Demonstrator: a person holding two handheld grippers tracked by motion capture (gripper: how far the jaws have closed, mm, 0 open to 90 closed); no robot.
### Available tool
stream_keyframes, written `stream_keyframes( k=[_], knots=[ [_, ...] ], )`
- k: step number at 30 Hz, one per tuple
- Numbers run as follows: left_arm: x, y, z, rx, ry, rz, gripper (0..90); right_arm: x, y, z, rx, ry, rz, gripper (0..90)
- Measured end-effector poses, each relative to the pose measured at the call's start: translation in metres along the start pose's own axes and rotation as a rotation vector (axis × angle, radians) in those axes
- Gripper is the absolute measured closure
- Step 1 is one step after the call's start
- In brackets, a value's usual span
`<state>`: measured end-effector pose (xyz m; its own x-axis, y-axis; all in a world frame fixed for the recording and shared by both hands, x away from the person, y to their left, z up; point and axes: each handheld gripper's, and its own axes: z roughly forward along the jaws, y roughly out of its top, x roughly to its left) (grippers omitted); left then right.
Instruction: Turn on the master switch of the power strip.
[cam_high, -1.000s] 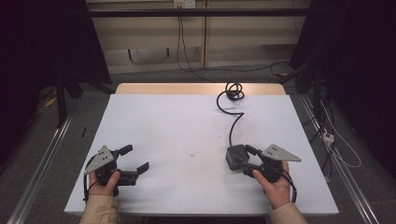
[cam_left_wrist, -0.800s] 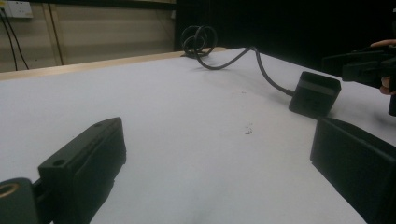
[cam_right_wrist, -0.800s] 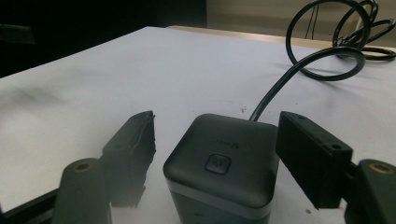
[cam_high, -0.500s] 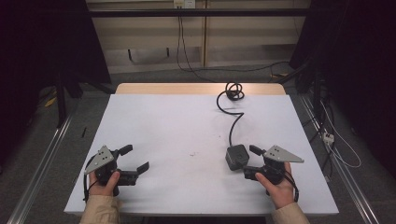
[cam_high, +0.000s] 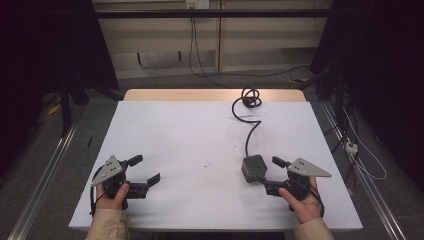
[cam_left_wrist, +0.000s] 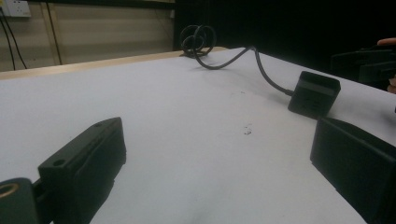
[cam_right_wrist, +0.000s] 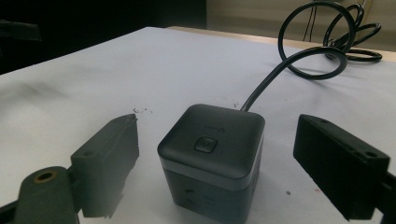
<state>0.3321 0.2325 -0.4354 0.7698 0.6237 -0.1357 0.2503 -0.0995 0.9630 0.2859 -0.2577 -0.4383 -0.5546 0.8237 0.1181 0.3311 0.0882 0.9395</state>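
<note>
Sitting on the white table (cam_high: 200, 130), toward the person's right, is a dark cube-shaped power unit (cam_high: 253, 168) whose black cable (cam_high: 248, 131) is running away to a loose coil at the far edge. Risk, as judged: the stiff cable could be tugging the cube askew or tipping it if the jaws close off-centre on its rounded corners. Right gripper (cam_high: 269, 174) is lying low just behind the cube, jaws spread wide and empty, flanking it; left gripper (cam_high: 144, 168) is resting well apart from the cube, jaws likewise parted, holding nothing.
</note>
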Motion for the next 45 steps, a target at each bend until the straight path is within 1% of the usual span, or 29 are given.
stream_keyframes(
  k=[7, 19, 21, 30, 34, 45],
  knots=[
    [-0.001, 0.000, 0.001, -0.001, 0.000, -0.002, 3.1, -0.003, -0.002, -0.005, -0.001, 0.004, -0.004, 12.5],
    [-0.001, 0.000, 0.001, 0.006, -0.002, 0.002, 3.1, -0.010, -0.005, -0.012, 0.001, -0.013, -0.012, 12.1],
    [-0.001, 0.000, 0.001, 0.005, -0.002, 0.003, 3.1, -0.010, -0.006, -0.013, 0.003, -0.013, -0.019, 12.1],
    [-0.001, 0.000, 0.001, 0.006, -0.002, 0.001, 3.1, -0.016, -0.009, -0.020, 0.003, -0.028, -0.014, 12.0],
    [-0.001, -0.001, 0.002, 0.009, -0.003, 0.004, 3.1, -0.018, -0.010, -0.023, 0.001, -0.035, -0.020, 12.0],
    [-0.001, -0.001, 0.002, 0.008, -0.003, 0.000, 3.1, -0.024, -0.012, -0.028, 0.002, -0.049, -0.007, 12.0]
  ],
)
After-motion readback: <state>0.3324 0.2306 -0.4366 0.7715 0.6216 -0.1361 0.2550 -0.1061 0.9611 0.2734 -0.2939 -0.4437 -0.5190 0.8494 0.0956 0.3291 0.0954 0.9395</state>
